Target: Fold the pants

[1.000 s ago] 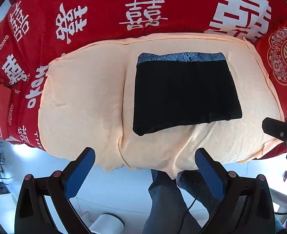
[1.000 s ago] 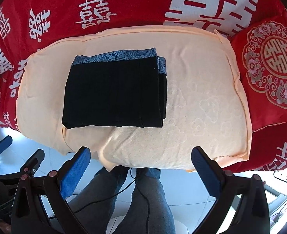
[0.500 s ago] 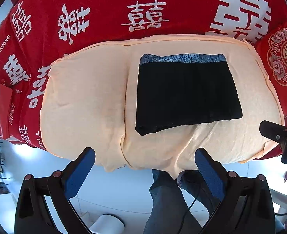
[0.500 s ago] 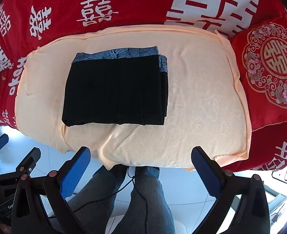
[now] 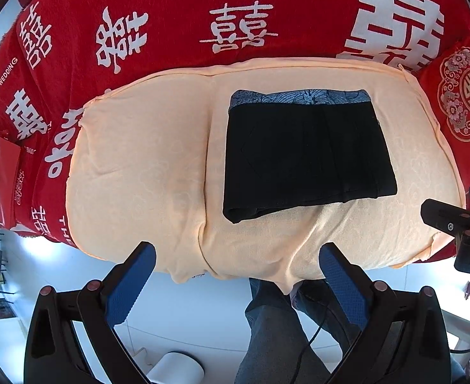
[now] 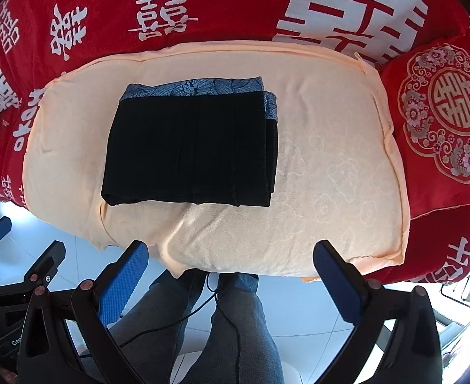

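Black pants (image 5: 305,153) (image 6: 190,150) with a blue patterned waistband lie folded into a flat rectangle on a peach cushion (image 5: 139,166) (image 6: 331,172). My left gripper (image 5: 235,252) hangs open above the cushion's near edge, well short of the pants, with nothing between its blue pads. My right gripper (image 6: 230,249) is likewise open and empty, held back from the cushion's near edge. The left gripper's black frame (image 6: 20,275) shows at the lower left of the right wrist view, and the right gripper's frame (image 5: 458,224) shows at the right edge of the left wrist view.
The cushion rests on a red cloth (image 5: 171,9) with white characters. A red embroidered pillow (image 6: 442,121) sits to the right of the cushion. A person's legs in blue jeans (image 6: 235,326) and a black cable (image 6: 215,297) are below, over a white tiled floor.
Both grippers have drawn back slightly from the cushion, so the pants sit a little farther away in each view. The pants have not moved.
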`<state>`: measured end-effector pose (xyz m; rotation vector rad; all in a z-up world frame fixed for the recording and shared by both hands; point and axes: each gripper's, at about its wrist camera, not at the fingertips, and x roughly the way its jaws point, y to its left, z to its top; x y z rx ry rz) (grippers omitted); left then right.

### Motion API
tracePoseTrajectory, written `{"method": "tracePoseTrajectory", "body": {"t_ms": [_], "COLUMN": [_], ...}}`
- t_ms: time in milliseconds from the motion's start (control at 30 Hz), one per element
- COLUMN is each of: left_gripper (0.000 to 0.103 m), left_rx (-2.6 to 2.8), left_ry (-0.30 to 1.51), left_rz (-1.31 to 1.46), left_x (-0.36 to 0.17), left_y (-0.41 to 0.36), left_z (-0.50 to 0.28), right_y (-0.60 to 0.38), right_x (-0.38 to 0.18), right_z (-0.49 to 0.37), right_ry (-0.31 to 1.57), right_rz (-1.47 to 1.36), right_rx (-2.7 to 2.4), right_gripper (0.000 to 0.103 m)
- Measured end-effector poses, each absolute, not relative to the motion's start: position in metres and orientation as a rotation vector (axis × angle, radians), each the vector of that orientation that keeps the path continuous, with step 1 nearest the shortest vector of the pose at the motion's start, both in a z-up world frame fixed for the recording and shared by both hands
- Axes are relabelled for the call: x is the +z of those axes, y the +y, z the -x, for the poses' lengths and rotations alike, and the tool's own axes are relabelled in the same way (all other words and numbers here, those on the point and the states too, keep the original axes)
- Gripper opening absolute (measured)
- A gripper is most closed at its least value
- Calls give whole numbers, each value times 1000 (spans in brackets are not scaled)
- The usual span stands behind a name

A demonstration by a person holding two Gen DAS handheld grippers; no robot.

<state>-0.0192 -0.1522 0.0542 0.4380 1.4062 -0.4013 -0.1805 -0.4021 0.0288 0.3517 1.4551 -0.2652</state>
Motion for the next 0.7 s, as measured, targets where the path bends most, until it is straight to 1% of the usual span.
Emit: {"method": "tracePoseTrajectory", "body": {"t_ms": [467, 700], "left_gripper": [102, 102], "left_rx": [-414, -441], "left_ry": [1430, 1402], "left_rz": [-436, -413], "left_x": [47, 52], "left_y": [-155, -158], "left_z": [14, 12], "right_y": [-398, -403], "right_x": [26, 22], "right_z": [175, 175], "right_ry": [1472, 1480], "right_rz": [-326, -335], "right_rx": [-270, -280], "right_gripper": [103, 103]}}
